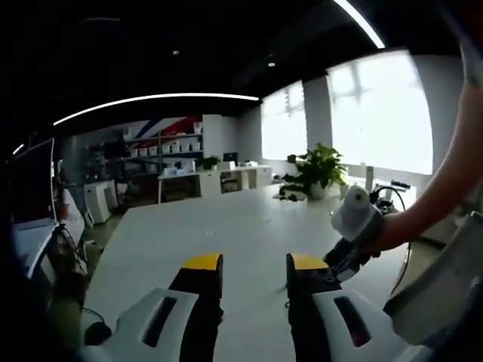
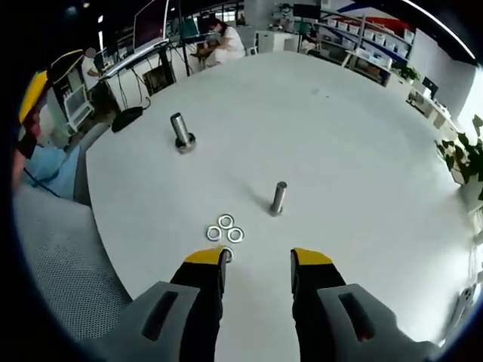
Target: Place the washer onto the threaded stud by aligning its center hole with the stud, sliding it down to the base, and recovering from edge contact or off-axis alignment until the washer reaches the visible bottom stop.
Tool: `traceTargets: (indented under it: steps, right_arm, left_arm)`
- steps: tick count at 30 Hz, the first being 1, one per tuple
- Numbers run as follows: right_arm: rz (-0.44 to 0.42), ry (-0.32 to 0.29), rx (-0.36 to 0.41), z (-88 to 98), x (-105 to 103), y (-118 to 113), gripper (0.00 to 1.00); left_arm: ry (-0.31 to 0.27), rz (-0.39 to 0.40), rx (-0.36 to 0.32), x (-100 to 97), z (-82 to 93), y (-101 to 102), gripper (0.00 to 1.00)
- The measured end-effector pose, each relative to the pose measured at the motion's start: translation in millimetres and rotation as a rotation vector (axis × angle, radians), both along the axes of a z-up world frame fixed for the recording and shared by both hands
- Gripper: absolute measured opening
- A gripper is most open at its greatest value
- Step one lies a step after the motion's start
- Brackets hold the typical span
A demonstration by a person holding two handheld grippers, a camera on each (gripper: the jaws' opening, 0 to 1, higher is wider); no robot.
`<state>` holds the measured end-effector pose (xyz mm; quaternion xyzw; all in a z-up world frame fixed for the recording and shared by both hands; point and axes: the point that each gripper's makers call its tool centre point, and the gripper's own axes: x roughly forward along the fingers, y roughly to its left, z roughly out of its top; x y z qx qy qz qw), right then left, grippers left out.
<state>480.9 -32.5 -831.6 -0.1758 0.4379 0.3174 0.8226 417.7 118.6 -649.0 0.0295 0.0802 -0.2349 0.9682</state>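
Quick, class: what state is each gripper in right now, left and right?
Left gripper: tongs open, holding nothing.
Right gripper: tongs open, empty, close over the washers on the white table.

White table (image 2: 362,151), potted plant (image 1: 318,170), shelves (image 1: 162,147), windows (image 1: 381,113)

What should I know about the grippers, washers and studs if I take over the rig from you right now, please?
Left gripper: open, holding nothing, raised over the white table, pointing across the room.
Right gripper: open, low over the table just short of the washers; nothing gripped.
Washers: a small loose cluster on the table, one by the left jaw tip.
Near stud: upright beyond the washers, bare. Far stud: upright on a wider base, further off.
Done: no washer on a stud yet.
Left: pick one washer, align its hole, slide it down to the base.
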Motion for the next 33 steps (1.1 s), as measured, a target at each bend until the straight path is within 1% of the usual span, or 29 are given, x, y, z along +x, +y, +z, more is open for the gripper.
traceTargets:
  steps: [14, 23, 33]
  right_arm:
    - [0.013, 0.02, -0.023, -9.6, 0.9, 0.9, 0.36]
    - [0.021, 0.031, -0.024, -14.2, 1.4, 4.9, 0.35]
    - [0.043, 0.043, -0.036, -20.9, -4.7, 9.2, 0.35]
  left_arm:
    - [0.001, 0.009, -0.003, 0.8, -0.1, 2.5, 0.32]
    - [0.007, 0.014, -0.005, 1.6, -1.7, 3.3, 0.32]
    - [0.012, 0.018, -0.017, 2.0, -2.3, 5.0, 0.32]
